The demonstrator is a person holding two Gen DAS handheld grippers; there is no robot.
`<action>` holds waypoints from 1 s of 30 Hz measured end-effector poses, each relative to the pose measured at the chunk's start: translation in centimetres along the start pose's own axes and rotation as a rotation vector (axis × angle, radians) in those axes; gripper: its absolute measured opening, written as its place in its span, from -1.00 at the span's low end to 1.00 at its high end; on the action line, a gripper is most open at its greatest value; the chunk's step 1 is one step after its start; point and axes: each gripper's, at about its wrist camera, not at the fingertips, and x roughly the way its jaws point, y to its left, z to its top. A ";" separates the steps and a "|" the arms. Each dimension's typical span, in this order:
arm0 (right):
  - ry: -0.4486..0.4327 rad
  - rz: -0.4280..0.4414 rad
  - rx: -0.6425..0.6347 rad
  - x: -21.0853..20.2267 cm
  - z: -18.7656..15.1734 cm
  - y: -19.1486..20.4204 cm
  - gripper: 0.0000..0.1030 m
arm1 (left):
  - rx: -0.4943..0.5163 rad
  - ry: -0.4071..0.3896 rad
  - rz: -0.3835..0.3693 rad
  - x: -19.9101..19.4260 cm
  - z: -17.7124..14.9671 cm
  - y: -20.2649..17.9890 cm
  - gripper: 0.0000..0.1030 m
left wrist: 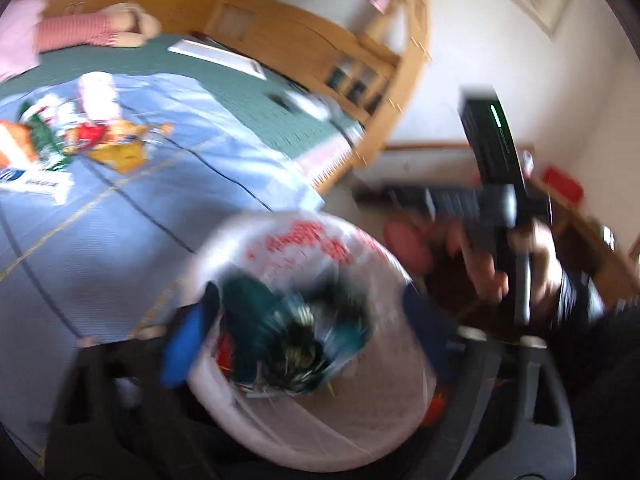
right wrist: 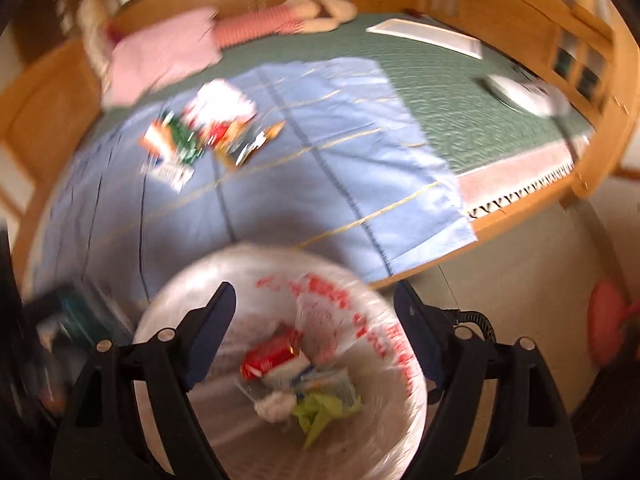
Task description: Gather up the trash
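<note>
A bin lined with a white plastic bag with red print [right wrist: 280, 432] stands on the floor by the bed; it also shows in the left wrist view [left wrist: 304, 408]. My left gripper [left wrist: 304, 332] is open above the bin, with a blurred teal wrapper [left wrist: 288, 340] between its fingers, seemingly loose. My right gripper [right wrist: 312, 312] is open and empty over the bin. Inside lie a red wrapper [right wrist: 272, 354], white packets and a yellow-green scrap [right wrist: 316, 412]. More wrappers [right wrist: 200, 132] lie on the blue blanket; they also show in the left wrist view [left wrist: 80, 140].
The bed has a wooden frame [right wrist: 592, 92], a green cover [right wrist: 440, 92], a pink pillow [right wrist: 160, 52] and a white board [right wrist: 424, 36]. A pink slipper [right wrist: 608, 320] lies on the floor. The right hand-held gripper body [left wrist: 496, 208] shows in the left wrist view.
</note>
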 end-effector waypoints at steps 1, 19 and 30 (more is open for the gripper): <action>-0.002 0.003 0.026 0.1 0.2 -0.4 0.55 | 0.022 0.008 0.006 0.3 -0.1 -0.5 0.88; 0.017 0.208 -0.359 19.9 13.0 22.5 0.55 | -0.880 -0.293 0.943 -16.6 -4.2 19.6 0.90; 0.240 0.280 -0.296 30.8 14.8 27.5 0.08 | -1.007 -0.187 0.940 -17.5 -6.8 21.9 0.90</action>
